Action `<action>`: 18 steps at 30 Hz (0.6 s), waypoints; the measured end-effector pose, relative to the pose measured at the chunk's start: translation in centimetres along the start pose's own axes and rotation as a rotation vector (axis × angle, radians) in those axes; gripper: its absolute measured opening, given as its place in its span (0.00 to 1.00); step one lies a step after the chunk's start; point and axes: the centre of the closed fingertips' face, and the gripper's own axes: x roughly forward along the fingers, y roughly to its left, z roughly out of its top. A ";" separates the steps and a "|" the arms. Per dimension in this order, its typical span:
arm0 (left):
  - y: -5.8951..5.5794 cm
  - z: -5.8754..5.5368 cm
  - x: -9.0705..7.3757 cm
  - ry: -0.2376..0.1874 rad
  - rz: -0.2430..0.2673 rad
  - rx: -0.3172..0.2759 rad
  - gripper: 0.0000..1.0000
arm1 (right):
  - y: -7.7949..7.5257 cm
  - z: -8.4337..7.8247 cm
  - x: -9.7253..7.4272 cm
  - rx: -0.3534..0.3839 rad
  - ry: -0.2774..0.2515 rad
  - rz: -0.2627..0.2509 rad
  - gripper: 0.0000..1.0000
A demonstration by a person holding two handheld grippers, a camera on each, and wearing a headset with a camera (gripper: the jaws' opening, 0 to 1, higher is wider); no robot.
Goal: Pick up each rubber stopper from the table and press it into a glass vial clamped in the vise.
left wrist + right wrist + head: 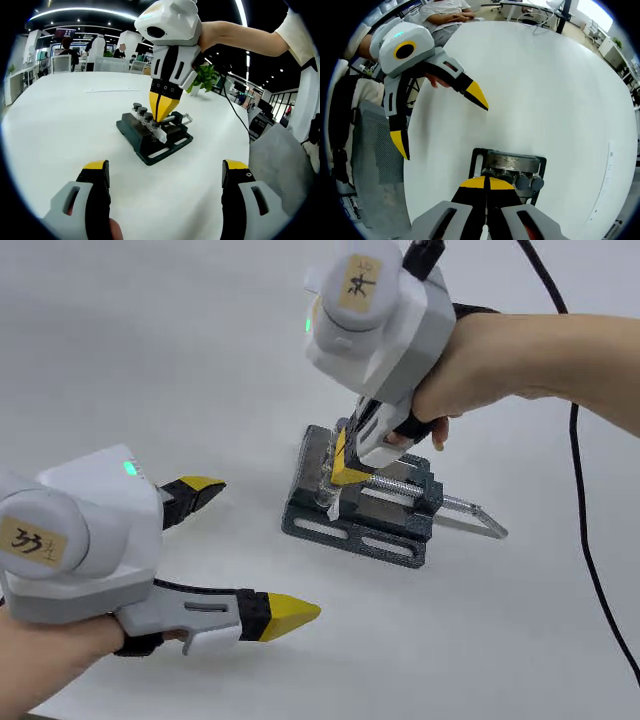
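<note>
The vise (350, 520) is standing on the white surface (150, 360), well in from its edges; its crank handle (470, 515) is sticking out to one side. A row of glass vials (143, 118) is sitting upright between the vise's clamping faces; the ones clear of the gripper in the left gripper view are wearing dark rubber stoppers (136, 106) on top.

The right gripper (345, 472) is coming down steeply from above, held by a hand (470, 360); its yellow fingertips are pressed together into a single point. That point is resting right at the row of vials, over the vise. Whether a stopper is caught under or between the tips cannot be made out, since they are covering the spot; in the right gripper view two stoppered vials are showing just beside the closed tips.

The left gripper (252, 546) is hovering near the edge of the surface closest to the person, apart from the vise and aimed toward it; its two yellow-tipped fingers are spread wide with nothing between them. The hand (40, 660) gripping it is showing at the lower corner of the head view.

A black cable (580, 490) is hanging down past the right forearm.
</note>
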 end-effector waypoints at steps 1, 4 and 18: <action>-0.1 0.1 0.0 0.000 -0.001 0.002 0.92 | -0.1 0.0 0.0 -0.032 0.014 -0.011 0.00; -0.5 0.5 0.0 -0.002 -0.006 0.014 0.92 | -0.5 -0.1 -0.1 0.011 0.023 -0.004 0.00; -0.8 2.5 -0.8 -0.026 -0.009 0.060 0.92 | -0.4 -0.4 -0.4 0.017 0.075 -0.017 0.00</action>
